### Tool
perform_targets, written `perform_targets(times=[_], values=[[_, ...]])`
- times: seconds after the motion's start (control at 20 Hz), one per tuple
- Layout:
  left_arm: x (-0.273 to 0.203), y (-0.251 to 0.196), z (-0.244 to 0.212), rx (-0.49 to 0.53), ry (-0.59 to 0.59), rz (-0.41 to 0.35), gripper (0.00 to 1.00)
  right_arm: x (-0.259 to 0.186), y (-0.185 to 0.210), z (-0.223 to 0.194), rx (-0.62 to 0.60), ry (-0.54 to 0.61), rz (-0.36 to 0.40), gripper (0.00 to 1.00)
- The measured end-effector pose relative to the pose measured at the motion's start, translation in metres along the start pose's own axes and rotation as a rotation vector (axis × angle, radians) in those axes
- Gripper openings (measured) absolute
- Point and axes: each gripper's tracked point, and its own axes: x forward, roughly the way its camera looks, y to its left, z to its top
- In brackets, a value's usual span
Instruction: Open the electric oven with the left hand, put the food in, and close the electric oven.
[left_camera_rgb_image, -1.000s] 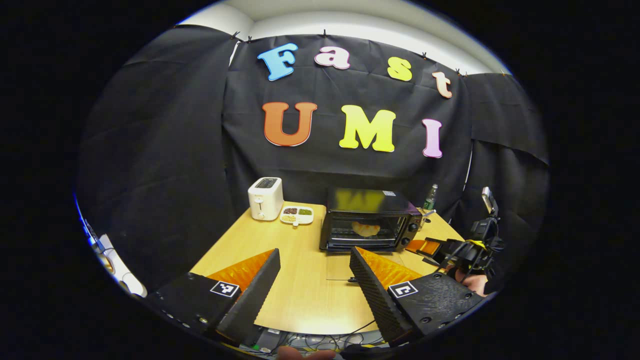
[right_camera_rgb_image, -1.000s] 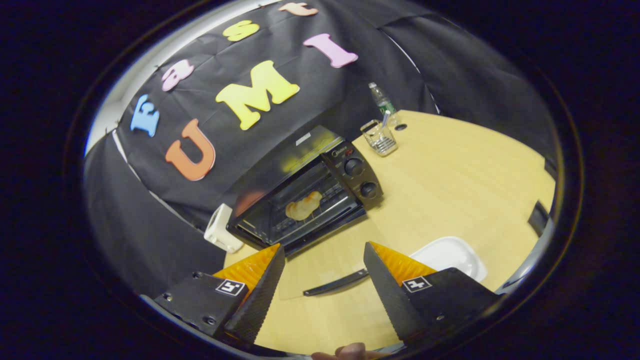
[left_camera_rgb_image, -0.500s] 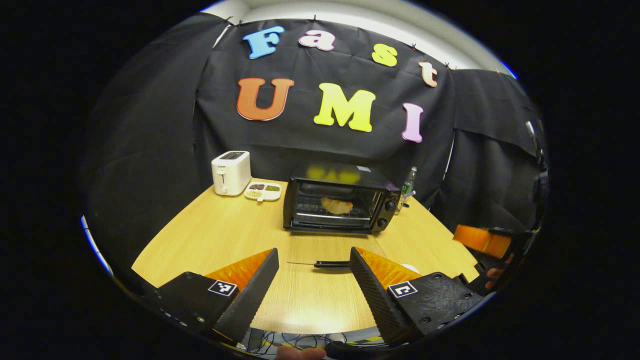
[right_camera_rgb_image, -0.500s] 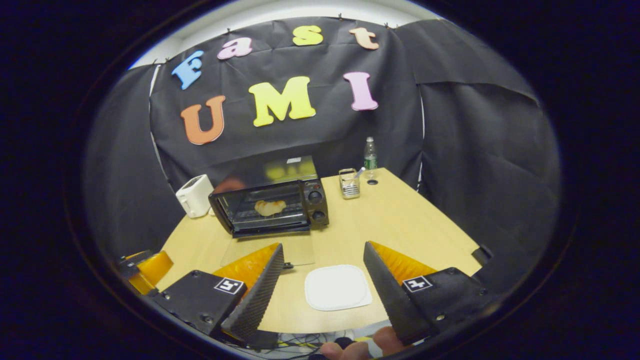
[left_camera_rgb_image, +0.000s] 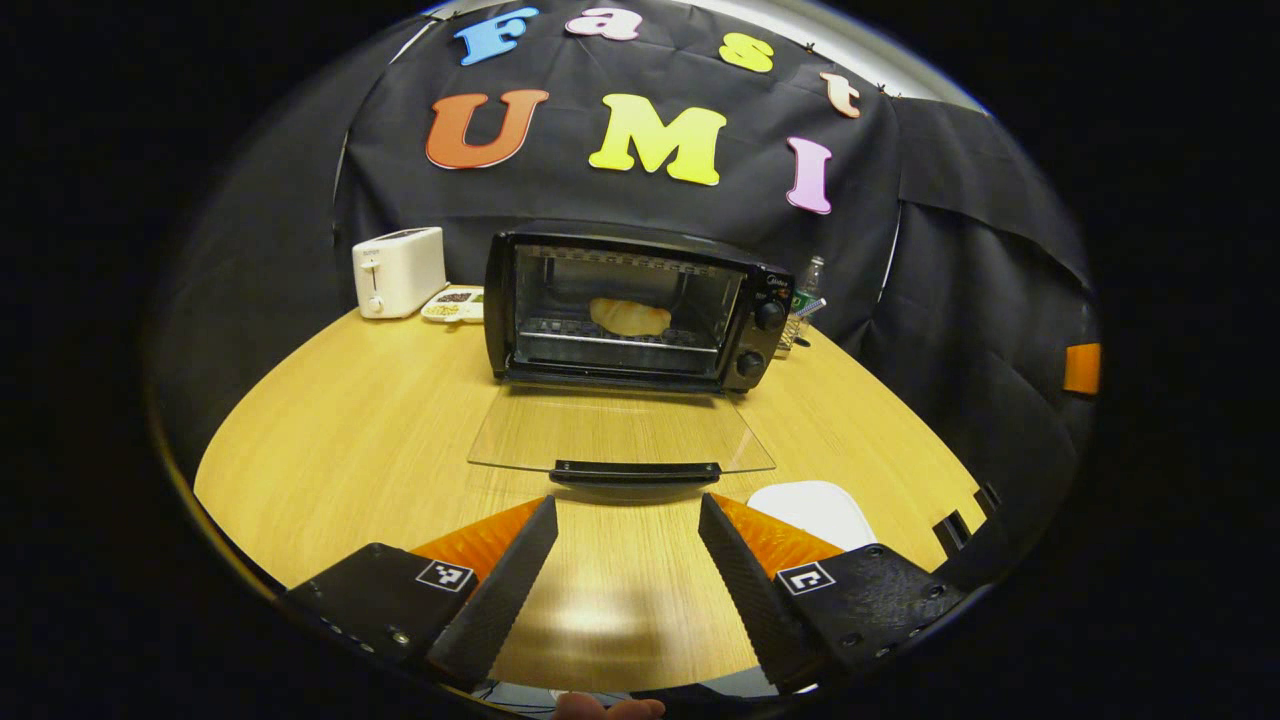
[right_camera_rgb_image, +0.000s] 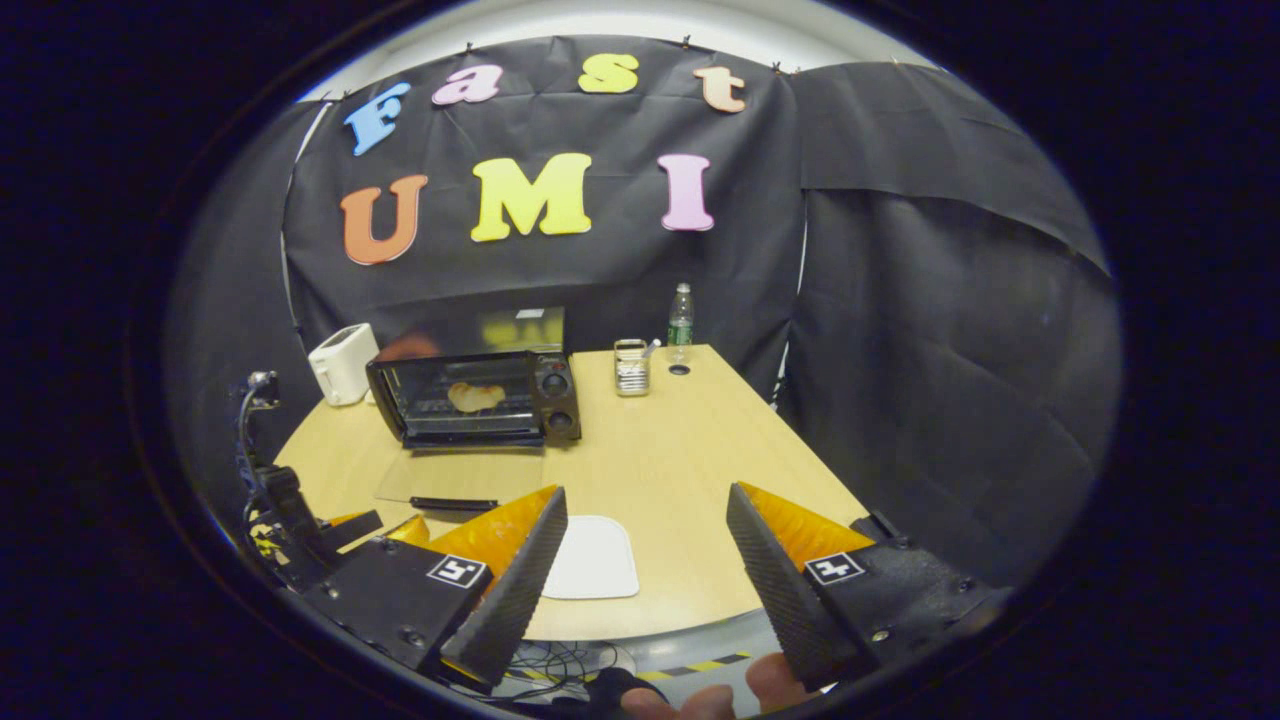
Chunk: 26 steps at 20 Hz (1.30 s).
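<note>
The black electric oven (left_camera_rgb_image: 630, 305) (right_camera_rgb_image: 475, 396) stands on the wooden table with its glass door (left_camera_rgb_image: 615, 440) (right_camera_rgb_image: 462, 478) folded down flat. A pale piece of bread (left_camera_rgb_image: 628, 316) (right_camera_rgb_image: 475, 396) lies on the rack inside. My left gripper (left_camera_rgb_image: 625, 520) is open, low over the table, just in front of the door's black handle (left_camera_rgb_image: 635, 472). My right gripper (right_camera_rgb_image: 645, 545) is open and empty, back near the table's front edge. The left gripper (right_camera_rgb_image: 330, 535) also appears at the lower left of the right gripper view.
An empty white plate (left_camera_rgb_image: 815, 510) (right_camera_rgb_image: 595, 558) lies near the front edge. A white toaster (left_camera_rgb_image: 398, 271) (right_camera_rgb_image: 342, 362) and a divided snack dish (left_camera_rgb_image: 455, 303) stand left of the oven. A bottle (right_camera_rgb_image: 680, 318) and a utensil holder (right_camera_rgb_image: 630, 366) stand behind it on the right.
The left gripper has moved forward and lower, up to the open door's handle. The right gripper has pulled back and away from the oven. Both stay open.
</note>
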Motion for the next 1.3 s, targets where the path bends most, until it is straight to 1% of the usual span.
perform_targets(times=[0.1,0.15,0.25,0.35,0.4,0.5,0.55,0.6,0.75,0.8,0.85,0.9,1.0,1.05,1.15,1.3], values=[[0.018,-0.001,-0.011,0.038,0.016,0.010,0.94,0.003,-0.004,-0.004,0.001,0.023,-0.002,1.00],[0.026,0.001,-0.016,0.046,0.027,0.019,0.94,0.004,-0.005,-0.006,-0.002,0.036,0.001,0.97],[0.043,0.003,-0.027,0.027,0.058,0.032,0.94,0.006,-0.005,-0.007,-0.007,0.047,0.002,1.00],[0.052,0.001,-0.032,0.021,0.073,0.047,0.95,0.008,-0.004,-0.010,-0.008,0.062,0.007,1.00],[0.056,0.000,-0.033,0.024,0.076,0.053,0.94,0.010,-0.002,-0.011,-0.009,0.068,0.011,0.97],[0.062,-0.001,-0.032,0.031,0.081,0.064,0.94,0.012,-0.004,-0.009,-0.012,0.071,0.009,0.97],[0.066,-0.001,-0.034,0.034,0.091,0.072,0.94,0.012,-0.005,-0.007,-0.011,0.068,0.007,1.00],[0.069,-0.001,-0.037,0.038,0.102,0.077,0.94,0.012,-0.007,-0.007,-0.009,0.068,0.003,0.97],[0.077,0.003,-0.043,0.039,0.125,0.102,0.94,0.013,-0.012,-0.003,0.003,0.065,-0.006,0.97],[0.079,0.003,-0.044,0.036,0.134,0.107,0.94,0.014,-0.014,-0.002,0.008,0.064,-0.009,1.00],[0.082,0.005,-0.043,0.045,0.134,0.113,0.94,0.013,-0.015,-0.002,0.012,0.064,-0.012,0.97],[0.083,0.004,-0.042,0.056,0.139,0.116,0.94,0.012,-0.018,-0.004,0.019,0.070,-0.014,1.00],[0.084,0.004,-0.042,0.079,0.140,0.121,0.94,0.012,-0.022,-0.008,0.041,0.088,-0.019,0.97],[0.085,0.004,-0.040,0.074,0.134,0.119,0.95,0.011,-0.025,-0.008,0.052,0.091,-0.024,1.00],[0.084,0.002,-0.040,0.056,0.140,0.108,0.95,0.009,-0.030,-0.004,0.066,0.086,-0.028,1.00],[0.079,0.000,-0.033,0.057,0.139,0.101,0.95,0.010,-0.031,0.001,0.070,0.065,-0.028,0.97]])
